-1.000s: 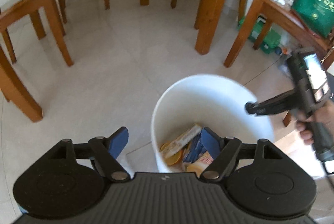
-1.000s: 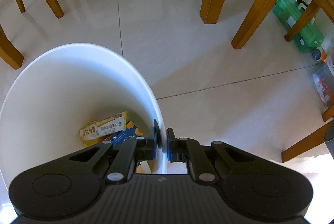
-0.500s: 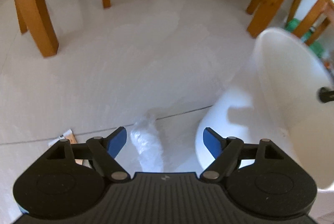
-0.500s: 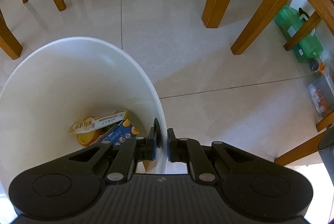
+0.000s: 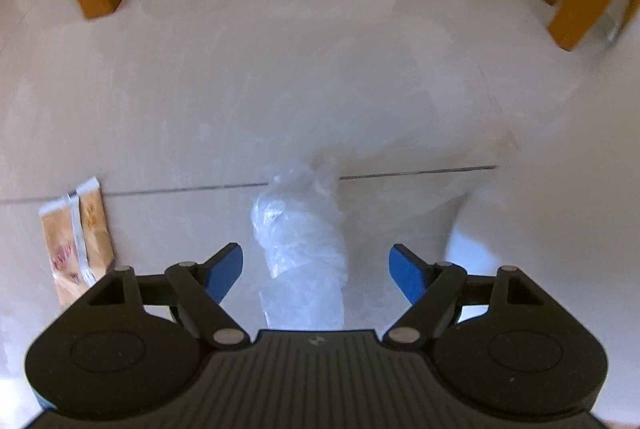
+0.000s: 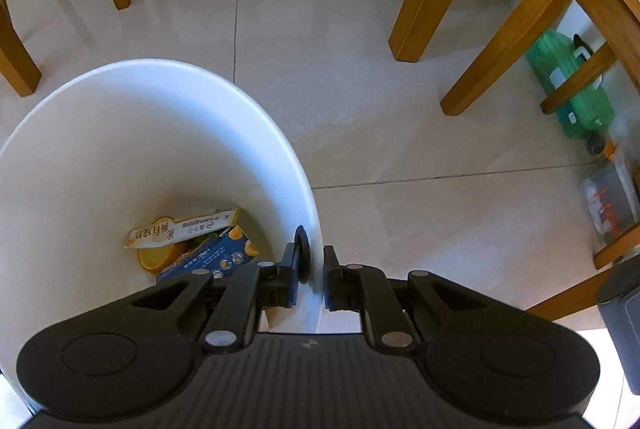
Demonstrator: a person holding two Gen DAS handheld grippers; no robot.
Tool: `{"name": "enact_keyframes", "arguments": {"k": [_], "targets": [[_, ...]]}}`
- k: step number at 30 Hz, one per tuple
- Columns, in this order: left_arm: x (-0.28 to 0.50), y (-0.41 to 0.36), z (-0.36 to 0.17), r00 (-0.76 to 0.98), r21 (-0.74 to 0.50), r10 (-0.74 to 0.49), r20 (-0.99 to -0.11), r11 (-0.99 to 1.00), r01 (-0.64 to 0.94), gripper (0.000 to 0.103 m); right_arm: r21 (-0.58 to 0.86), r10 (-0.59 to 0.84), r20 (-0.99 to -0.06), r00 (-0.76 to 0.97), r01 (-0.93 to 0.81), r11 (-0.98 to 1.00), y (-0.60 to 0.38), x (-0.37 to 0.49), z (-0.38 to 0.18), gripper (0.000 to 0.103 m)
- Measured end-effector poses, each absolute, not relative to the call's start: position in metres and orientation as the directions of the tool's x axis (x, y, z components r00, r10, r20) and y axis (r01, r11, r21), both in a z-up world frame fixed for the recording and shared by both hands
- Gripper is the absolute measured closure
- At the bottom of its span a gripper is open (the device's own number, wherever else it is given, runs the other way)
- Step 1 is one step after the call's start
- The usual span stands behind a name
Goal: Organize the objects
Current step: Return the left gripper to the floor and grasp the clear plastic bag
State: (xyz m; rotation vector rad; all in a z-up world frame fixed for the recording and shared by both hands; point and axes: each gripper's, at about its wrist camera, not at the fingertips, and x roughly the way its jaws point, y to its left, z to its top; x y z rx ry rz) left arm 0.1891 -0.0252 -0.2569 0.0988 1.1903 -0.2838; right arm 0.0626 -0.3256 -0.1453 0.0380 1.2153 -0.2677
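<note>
Pale glossy floor tiles [image 5: 280, 77] w/ wooden chair and table legs round the edges carry everything; nothing sits on a table.

Left to right, left wrist view: a tan twin-sachet snack packet [image 5: 76, 237] lies flat on the floor at far left, just below a grout line. Next, a crumpled clear plastic bag [image 5: 300, 241] lies lengthwise on the floor, straddling that same grout line, right between the blue pads [image 5: 224, 269] of the left hand-held gripper [image 5: 316, 271]. Jaws stand wide and released, not touching the bag on either side. At right edge, a blurred white curve is prob. the bucket's outer wall.

What changed: a sec ago this gripper looked down into the bucket from above; since then it has dropped low and swung away to the floor, and the bag went from small and ahead to filling the gap between the pads. So the approach looks basically done, and the next step is prob. to close on the bag and carry it to the bucket.

Right wrist view: the white plastic bucket [image 6: 100, 133] stands on the floor, already holding a yellow-and-white sachet [image 6: 184, 231], an orange round item [image 6: 160, 257] and a blue printed packet [image 6: 212, 257]. The right hand-held gripper [image 6: 314, 275] is clenched on the bucket's rim, one pad inside, one outside, same as a sec ago though easing slightly, steadying it. Green plastic case [image 6: 572, 93] sits under the table at far right.
</note>
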Motion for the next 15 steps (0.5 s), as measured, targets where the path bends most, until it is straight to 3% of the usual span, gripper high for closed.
{"name": "enact_keyframes", "arguments": {"k": [9, 11, 15], "targets": [[0.200, -0.024, -0.285, 0.334, -0.060, -0.130, -0.933, 0.976, 0.211, 0.027, -0.105, -0.175, -0.930, 0.324, 0.221, 0.970, -0.328, 0.062, -0.144, 0.089], [0.201, -0.023, -0.290, 0.310, -0.072, -0.136, -0.941, 0.975, 0.209, 0.041, -0.101, -0.171, -0.930, 0.326, 0.221, 0.970, -0.329, 0.061, -0.144, 0.089], [0.200, -0.022, -0.290, 0.313, -0.066, -0.130, -0.941, 0.976, 0.208, 0.053, -0.091, -0.163, -0.930, 0.330, 0.223, 0.970, -0.331, 0.060, -0.145, 0.089]]}}
